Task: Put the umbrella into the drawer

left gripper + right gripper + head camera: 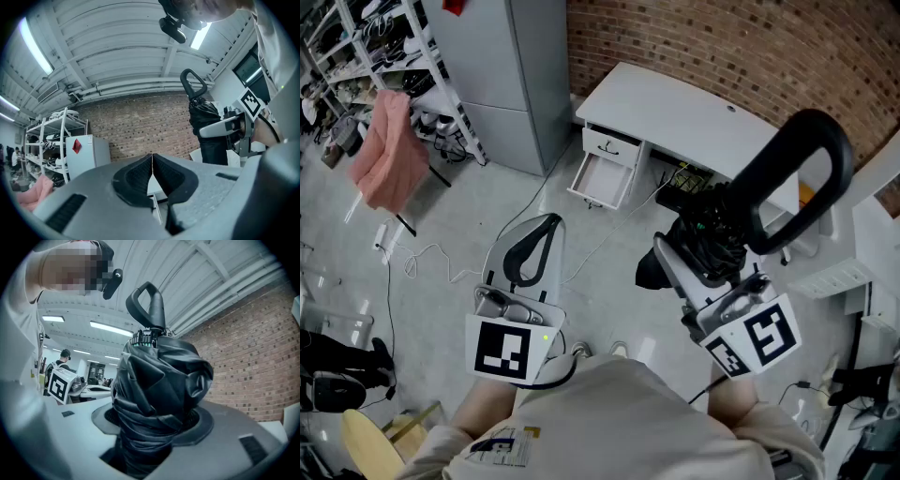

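So the right hand-held gripper is clamped on the umbrella, left hand-held gripper clenched empty, both well away from the open drawer of the table.

Black folded umbrella stood upright, loop handle up, clamped in right gripper; white drawer was pulled open.

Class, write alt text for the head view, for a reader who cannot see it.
The right gripper holds a folded black umbrella. The left gripper is shut and empty. Ahead, the drawer of a white desk stands open.
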The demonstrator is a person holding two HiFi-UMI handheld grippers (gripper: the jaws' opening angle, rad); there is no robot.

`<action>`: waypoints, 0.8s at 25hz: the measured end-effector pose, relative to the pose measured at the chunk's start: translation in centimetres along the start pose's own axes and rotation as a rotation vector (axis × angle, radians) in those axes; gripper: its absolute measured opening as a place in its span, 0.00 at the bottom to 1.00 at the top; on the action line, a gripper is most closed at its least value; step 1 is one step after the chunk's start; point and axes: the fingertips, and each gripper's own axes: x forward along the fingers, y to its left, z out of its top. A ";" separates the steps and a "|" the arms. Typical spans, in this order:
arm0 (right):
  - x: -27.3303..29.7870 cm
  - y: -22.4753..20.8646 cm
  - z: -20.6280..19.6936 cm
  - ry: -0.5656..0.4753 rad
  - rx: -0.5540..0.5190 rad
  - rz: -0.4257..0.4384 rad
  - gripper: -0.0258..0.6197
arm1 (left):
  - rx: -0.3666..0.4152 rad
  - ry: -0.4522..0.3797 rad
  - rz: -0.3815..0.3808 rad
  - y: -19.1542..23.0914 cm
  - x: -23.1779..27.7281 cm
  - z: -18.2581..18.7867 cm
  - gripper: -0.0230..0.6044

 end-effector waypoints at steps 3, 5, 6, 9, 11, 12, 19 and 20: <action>-0.2 -0.6 -0.3 0.002 -0.016 0.002 0.44 | 0.025 0.002 0.005 -0.5 0.6 -0.3 0.06; -0.4 -0.9 -0.3 -0.004 -0.009 0.005 0.44 | 0.035 0.006 0.010 -0.9 0.9 -0.4 0.06; -0.5 -1.1 -0.3 -0.007 -0.001 0.010 0.45 | 0.035 0.007 0.010 -1.1 1.0 -0.5 0.06; -0.7 -1.6 -0.3 -0.007 0.016 0.017 0.45 | 0.035 0.012 0.008 -1.5 1.4 -0.4 0.06; -0.9 -2.2 -0.4 0.000 0.016 0.014 0.45 | 0.036 0.015 0.007 -1.8 1.7 -0.4 0.06; -1.1 -2.4 -0.6 0.004 0.015 0.012 0.45 | 0.037 0.015 0.007 -2.0 1.9 -0.4 0.06; -2.7 -3.0 -1.1 0.029 0.011 0.018 0.45 | 0.034 0.021 0.008 -3.7 1.9 -0.1 0.06; -2.9 -3.1 -1.3 0.032 0.012 0.022 0.45 | 0.032 0.020 0.007 -4.1 1.9 0.0 0.06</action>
